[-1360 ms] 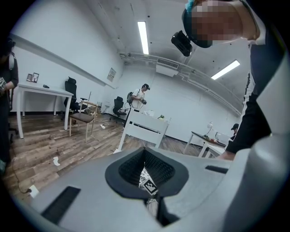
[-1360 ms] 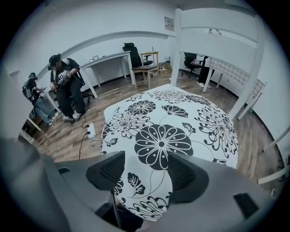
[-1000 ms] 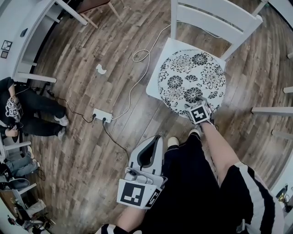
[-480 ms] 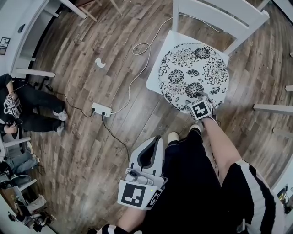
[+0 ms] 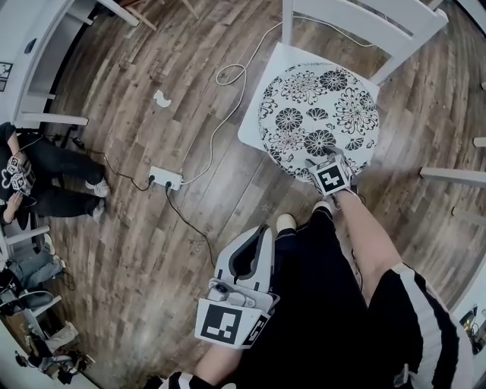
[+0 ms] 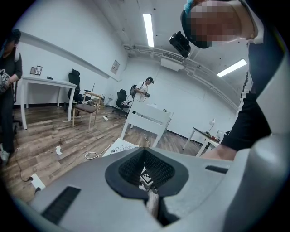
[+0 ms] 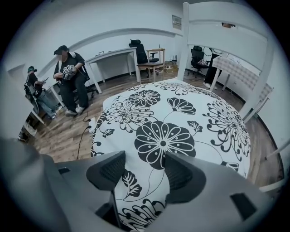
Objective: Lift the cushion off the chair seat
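My right tongs (image 7: 144, 174) gaped over the near rim of the cushion (image 7: 181, 113), needing a deeper bite; left tongs (image 6: 146, 170) hung clenched, empty.

Head view: overhead, looking steeply down on the chair (image 5: 364, 23) and cushion (image 5: 319, 114).
Left gripper view: low, level across the room, chair far off.
Right gripper view: close over the cushion, facing the chair back.
Shared: cushion, in all three.

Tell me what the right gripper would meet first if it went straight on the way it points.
The cushion: the right gripper has its open fingers pointing across the near edge, so contact looks almost immediate.
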`<state>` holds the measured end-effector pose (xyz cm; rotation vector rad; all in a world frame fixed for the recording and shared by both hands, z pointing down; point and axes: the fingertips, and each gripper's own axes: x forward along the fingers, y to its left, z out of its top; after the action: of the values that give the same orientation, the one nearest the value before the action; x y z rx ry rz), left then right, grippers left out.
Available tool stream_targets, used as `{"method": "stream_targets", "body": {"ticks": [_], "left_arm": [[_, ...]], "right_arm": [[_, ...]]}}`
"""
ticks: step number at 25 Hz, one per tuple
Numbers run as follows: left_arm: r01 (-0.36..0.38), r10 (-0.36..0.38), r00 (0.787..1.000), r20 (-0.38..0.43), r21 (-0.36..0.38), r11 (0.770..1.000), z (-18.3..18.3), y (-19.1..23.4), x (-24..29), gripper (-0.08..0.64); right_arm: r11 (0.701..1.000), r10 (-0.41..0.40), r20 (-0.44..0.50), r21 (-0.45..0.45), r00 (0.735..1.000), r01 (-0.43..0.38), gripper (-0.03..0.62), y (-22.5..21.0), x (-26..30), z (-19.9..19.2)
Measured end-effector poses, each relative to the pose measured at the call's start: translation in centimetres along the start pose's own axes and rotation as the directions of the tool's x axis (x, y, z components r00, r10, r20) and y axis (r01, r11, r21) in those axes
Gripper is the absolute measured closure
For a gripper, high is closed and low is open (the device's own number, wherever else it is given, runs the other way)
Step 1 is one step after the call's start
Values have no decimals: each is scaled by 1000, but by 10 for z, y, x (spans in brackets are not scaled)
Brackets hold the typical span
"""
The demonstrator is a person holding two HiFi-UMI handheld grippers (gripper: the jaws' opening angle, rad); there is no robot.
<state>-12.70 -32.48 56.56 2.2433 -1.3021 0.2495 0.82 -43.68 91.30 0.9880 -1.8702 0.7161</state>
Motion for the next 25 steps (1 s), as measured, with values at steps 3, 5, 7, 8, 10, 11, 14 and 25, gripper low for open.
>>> {"method": "stream_targets", "body": {"ticks": [3,5,7,8,10,11,14,25], "left_arm": [[1,-1,1000,-6,-2,1000,3,-3,9,558],[3,-3,1000,-8,-2,1000,2,-3,10,558],[6,-6,1000,-10,1,1000,-3,-4,8,558],[7,-7,1000,-11,2,1000,-4,-6,8,558],[9,-9,1000,-12,2,1000,-5,-10,8,558],[12,-11,1000,-13,1,1000,-4,-12,10,558],[25,-25,1000,-14,1,1000,2,-20,20,558],[31,-31,1000,-1,-7,999,15,-47,42,558]], "right_arm": [[1000,-2,-12,-2,1000,2,316,-6,1,4],[1000,-5,-14,-5,1000,5,318,-6,2,5],[1000,-5,-11,-3,1000,5,327,-3,2,2],[1000,-4,-13,0,1000,4,340,-1,1,-1],[1000,5,-22,3,1000,-5,403,3,-3,-4],[1000,12,-28,0,1000,-12,440,4,-4,-5],[999,37,-53,-12,998,-38,509,6,-7,-6],[990,139,-71,17,988,-139,546,6,-18,-8]]}}
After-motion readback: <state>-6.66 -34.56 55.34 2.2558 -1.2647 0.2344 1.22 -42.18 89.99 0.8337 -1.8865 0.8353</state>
